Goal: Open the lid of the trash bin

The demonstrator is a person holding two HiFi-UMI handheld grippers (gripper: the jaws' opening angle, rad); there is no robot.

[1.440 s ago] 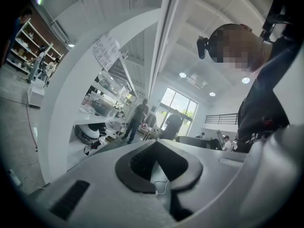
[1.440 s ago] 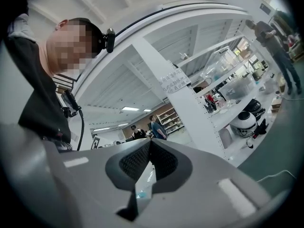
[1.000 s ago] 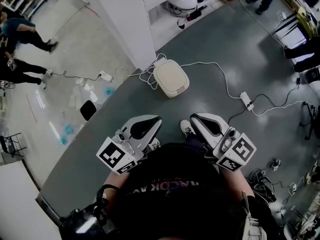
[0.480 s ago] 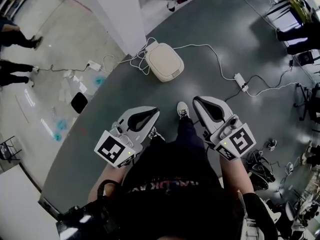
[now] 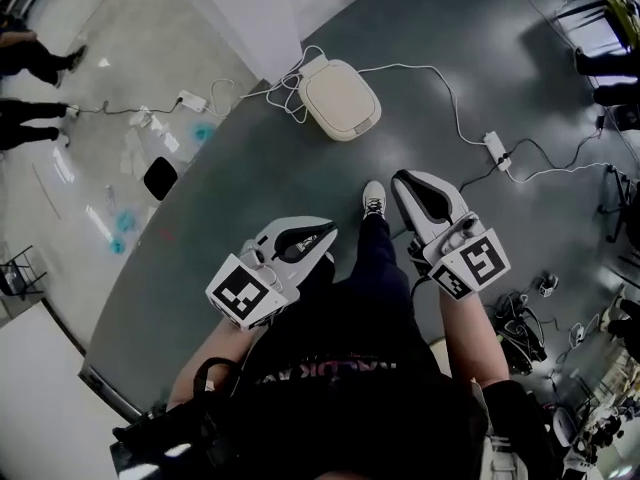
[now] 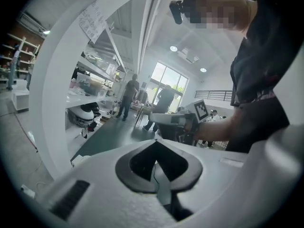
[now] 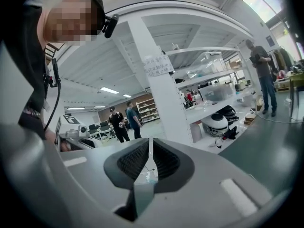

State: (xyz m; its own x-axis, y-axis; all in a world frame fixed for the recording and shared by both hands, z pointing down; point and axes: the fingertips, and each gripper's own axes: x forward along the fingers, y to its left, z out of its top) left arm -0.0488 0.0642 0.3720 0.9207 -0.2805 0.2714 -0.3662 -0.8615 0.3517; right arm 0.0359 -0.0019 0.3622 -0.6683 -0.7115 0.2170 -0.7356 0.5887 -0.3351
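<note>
The trash bin (image 5: pixel 341 99), cream with a rounded lid that lies closed, stands on the dark floor ahead of the person, next to a white pillar. Both grippers hang well short of it, in front of the person's body. My left gripper (image 5: pixel 327 234) (image 6: pixel 156 142) points toward the bin with its jaw tips together and nothing held. My right gripper (image 5: pixel 399 179) (image 7: pixel 150 141) is held level with the left one. Its jaws are opening, with a thin slit between the ribbed pads and nothing in it.
White cables loop round the bin and run to a power strip (image 5: pixel 495 149) on the right. The white pillar (image 5: pixel 250 8) rises just left of the bin. The person's shoe (image 5: pixel 373 199) is between the grippers. A black object (image 5: pixel 160 178) lies on the pale floor, and other people (image 5: pixel 30 58) stand far left.
Both grippers have sunk lower in front of the body. The person has stepped forward, a shoe now showing between the grippers.
</note>
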